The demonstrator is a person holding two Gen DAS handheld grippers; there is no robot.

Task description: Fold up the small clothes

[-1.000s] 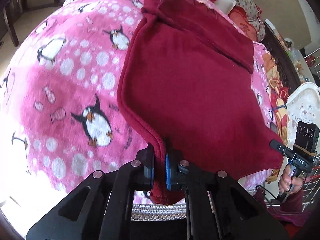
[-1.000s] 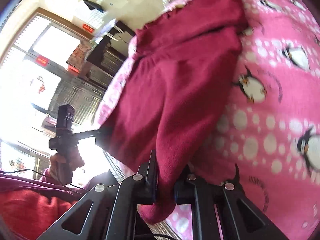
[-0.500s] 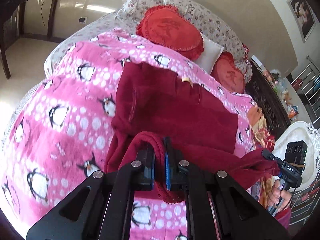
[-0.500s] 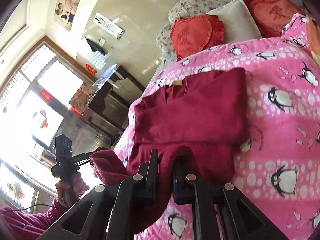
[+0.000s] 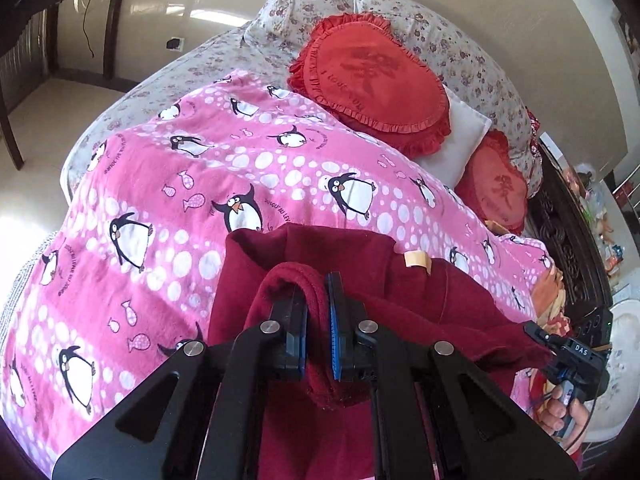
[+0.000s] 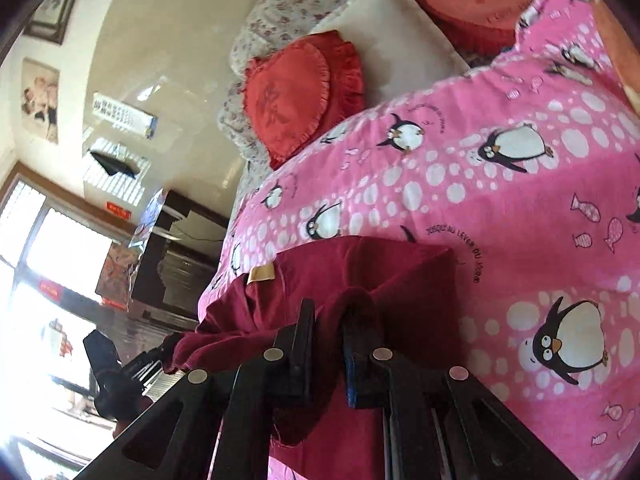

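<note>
Gripping a fold of the dark red fleece garment [image 5: 420, 296], the left gripper [image 5: 316, 320] sat at lower centre, its jaws clamped but easing apart. The right gripper [image 6: 328, 344] pinched another fold likewise, jaws loosening. Garment lay low in frame on the pink penguin-print blanket [image 5: 200, 184] covering the bed.

The maroon garment [image 5: 460, 300] lay spread flat; its near edge is now folded over towards its far edge. Both grippers have carried it across the pink blanket [image 5: 200, 184].
</note>
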